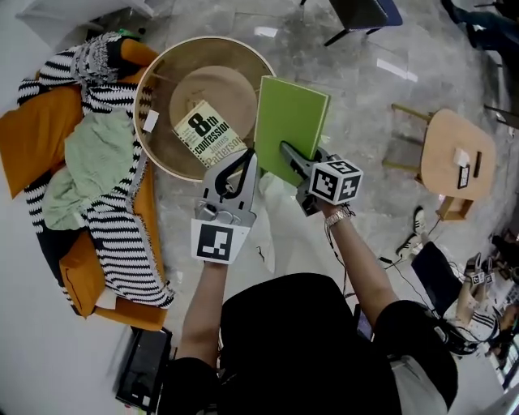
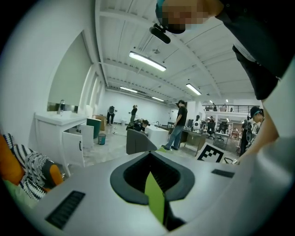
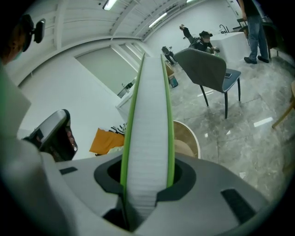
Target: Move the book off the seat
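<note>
A green book [image 1: 292,121] stands upright over the near rim of a round wicker chair [image 1: 162,73], with my right gripper [image 1: 288,150] shut on its lower edge. In the right gripper view its white page block [image 3: 147,115] fills the gap between the jaws. My left gripper [image 1: 248,154] has its tips together at the book's lower left corner. A thin green strip [image 2: 154,198] shows between its jaws in the left gripper view. A second book [image 1: 209,134], with "8th confession" on its cover, lies on the chair's tan seat cushion [image 1: 231,89].
An orange sofa [image 1: 32,138] with a striped blanket [image 1: 105,211] and a pale green cloth [image 1: 97,154] stands left of the chair. A small wooden table [image 1: 458,154] is at the right, and a dark chair [image 1: 365,12] at the top. Marble floor lies between them.
</note>
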A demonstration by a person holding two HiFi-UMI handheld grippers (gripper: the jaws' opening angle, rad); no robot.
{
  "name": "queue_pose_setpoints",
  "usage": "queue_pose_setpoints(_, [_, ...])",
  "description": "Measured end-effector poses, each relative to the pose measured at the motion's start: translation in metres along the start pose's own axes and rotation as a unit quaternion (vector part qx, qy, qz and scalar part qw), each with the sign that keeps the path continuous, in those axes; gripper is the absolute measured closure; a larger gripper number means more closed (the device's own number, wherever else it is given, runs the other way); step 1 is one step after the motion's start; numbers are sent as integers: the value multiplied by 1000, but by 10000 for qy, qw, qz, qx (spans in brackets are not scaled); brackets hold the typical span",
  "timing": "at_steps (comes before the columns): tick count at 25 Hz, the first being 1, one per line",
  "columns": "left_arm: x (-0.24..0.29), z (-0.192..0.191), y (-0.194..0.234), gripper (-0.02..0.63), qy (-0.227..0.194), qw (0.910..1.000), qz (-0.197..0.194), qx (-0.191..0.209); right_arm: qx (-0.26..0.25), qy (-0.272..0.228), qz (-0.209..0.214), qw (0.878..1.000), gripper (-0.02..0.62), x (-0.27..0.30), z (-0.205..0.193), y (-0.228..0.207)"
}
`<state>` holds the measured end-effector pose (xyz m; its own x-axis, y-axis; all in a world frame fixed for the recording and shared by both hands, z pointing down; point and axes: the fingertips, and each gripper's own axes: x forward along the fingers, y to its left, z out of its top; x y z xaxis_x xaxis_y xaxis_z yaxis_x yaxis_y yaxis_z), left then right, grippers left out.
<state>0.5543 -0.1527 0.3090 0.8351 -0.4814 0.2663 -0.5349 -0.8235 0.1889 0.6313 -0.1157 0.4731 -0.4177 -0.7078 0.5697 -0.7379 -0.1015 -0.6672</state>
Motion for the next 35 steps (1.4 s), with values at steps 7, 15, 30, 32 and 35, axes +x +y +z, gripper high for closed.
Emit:
queue_pose_setpoints(7, [28,-46,12,598,241,9994,153,-208,58,335,40,9994,462,43,-11,-44])
queue_pose_setpoints(15, [58,-93,33,598,428,9983,251,-292,175,869,1,9961,460,101,-44,-99])
queue_pose_setpoints(30, [88,-166,70,598,713,9960,385,-386,-34,1399,196,9900,459,197,-66,-137])
queue_pose_setpoints(32, [88,-173,75,598,755,9955,408,-399,-93,1469,254,9888,458,208,-67,-136])
queue_pose_setpoints(35, [88,-180,82,598,767,9950,473,-428,-112,1537,334,9875,457,221,-67,-134])
